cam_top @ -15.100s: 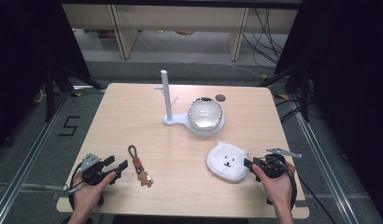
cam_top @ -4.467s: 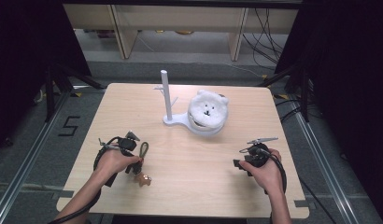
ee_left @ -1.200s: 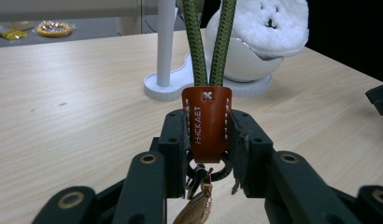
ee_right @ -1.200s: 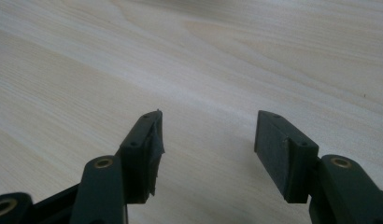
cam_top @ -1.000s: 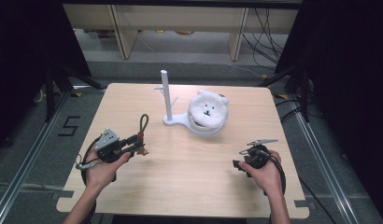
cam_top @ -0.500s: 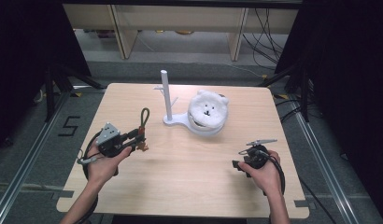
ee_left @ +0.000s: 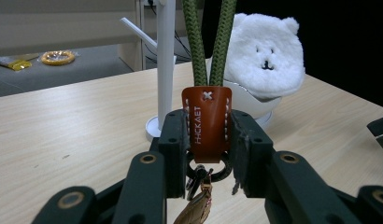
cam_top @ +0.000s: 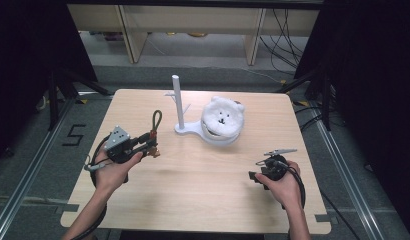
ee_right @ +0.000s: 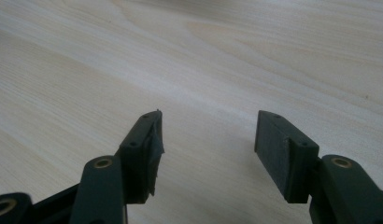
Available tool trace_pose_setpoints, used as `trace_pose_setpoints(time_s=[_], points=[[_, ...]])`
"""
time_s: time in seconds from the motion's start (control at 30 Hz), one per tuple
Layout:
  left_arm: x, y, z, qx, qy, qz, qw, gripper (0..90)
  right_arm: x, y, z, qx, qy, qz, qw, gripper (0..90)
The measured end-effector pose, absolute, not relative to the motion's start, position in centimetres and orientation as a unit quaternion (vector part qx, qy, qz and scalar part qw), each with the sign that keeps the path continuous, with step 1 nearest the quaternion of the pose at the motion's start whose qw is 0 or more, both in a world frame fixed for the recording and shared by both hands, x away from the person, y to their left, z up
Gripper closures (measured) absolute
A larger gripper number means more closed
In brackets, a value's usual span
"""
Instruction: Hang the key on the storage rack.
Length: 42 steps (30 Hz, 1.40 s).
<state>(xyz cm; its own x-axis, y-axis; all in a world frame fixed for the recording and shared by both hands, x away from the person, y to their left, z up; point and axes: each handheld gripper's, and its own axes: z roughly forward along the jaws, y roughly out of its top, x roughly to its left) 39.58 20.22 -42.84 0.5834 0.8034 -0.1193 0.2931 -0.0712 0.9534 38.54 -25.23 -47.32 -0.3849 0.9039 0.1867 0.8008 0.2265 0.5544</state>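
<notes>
Left gripper [ee_left: 207,140] clamped on keychain [ee_left: 206,122] by its brown leather tab, green cord loop up, held above table [cam_top: 203,190] left of white stand [cam_top: 179,102]. Plush bear [cam_top: 222,116] on stand's base. Right gripper [ee_right: 206,154] jaws apart, nothing between, low over front-right table

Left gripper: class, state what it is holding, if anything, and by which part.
The left gripper holds a keychain, its jaws clamped on the brown leather tab, with the green cord loop rising above them.

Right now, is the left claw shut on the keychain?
Shut: the left claw clamps the keychain by its brown leather tab.
</notes>
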Motion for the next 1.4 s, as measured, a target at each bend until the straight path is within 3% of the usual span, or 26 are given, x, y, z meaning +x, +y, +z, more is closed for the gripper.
trace_pose_setpoints(time_s=[1.4], points=[[43.6, 19.9, -40.9, 0.686, 0.398, 0.232, 0.564, 67.7, 38.5, -25.2, -47.4, 0.552, 0.779, 0.288, 0.08, 42.6]])
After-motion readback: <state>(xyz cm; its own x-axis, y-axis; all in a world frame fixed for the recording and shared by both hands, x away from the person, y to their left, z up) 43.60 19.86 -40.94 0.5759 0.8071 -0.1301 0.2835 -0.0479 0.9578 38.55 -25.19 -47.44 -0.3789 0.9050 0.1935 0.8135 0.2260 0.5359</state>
